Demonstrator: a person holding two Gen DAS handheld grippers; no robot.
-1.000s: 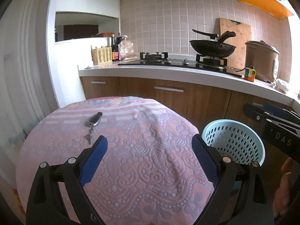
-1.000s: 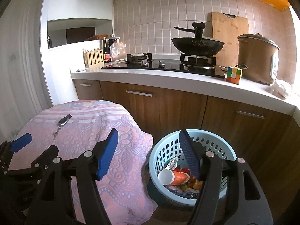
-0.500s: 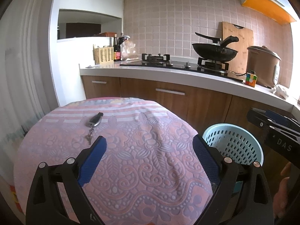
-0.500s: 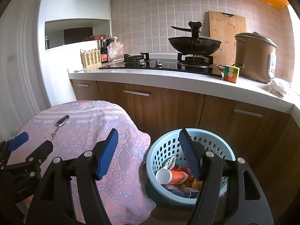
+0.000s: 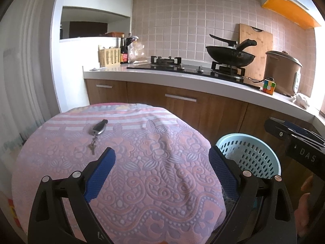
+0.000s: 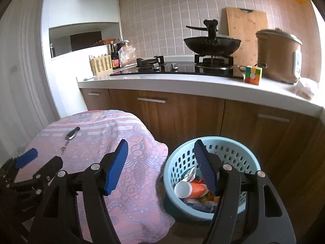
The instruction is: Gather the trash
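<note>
A light blue perforated basket (image 6: 239, 156) stands on the floor to the right of the round table; it also shows in the left wrist view (image 5: 256, 154). Inside lie an orange and white cup (image 6: 191, 189) and crumpled wrappers (image 6: 190, 174). My right gripper (image 6: 160, 150) is open and empty, held above the gap between table edge and basket. My left gripper (image 5: 161, 158) is open and empty above the table's pink patterned cloth (image 5: 142, 162). The right gripper shows at the right edge of the left wrist view (image 5: 294, 140).
A car key with key ring (image 5: 97, 130) lies on the cloth at the far left. Behind runs a kitchen counter (image 5: 203, 81) with wooden cabinets, a gas hob, a black wok (image 5: 229, 56), a rice cooker (image 5: 282, 73) and a puzzle cube (image 5: 269, 86).
Both grippers have drawn back and lifted slightly; the table and basket appear a little lower and farther in both views. Both stay open and empty.
</note>
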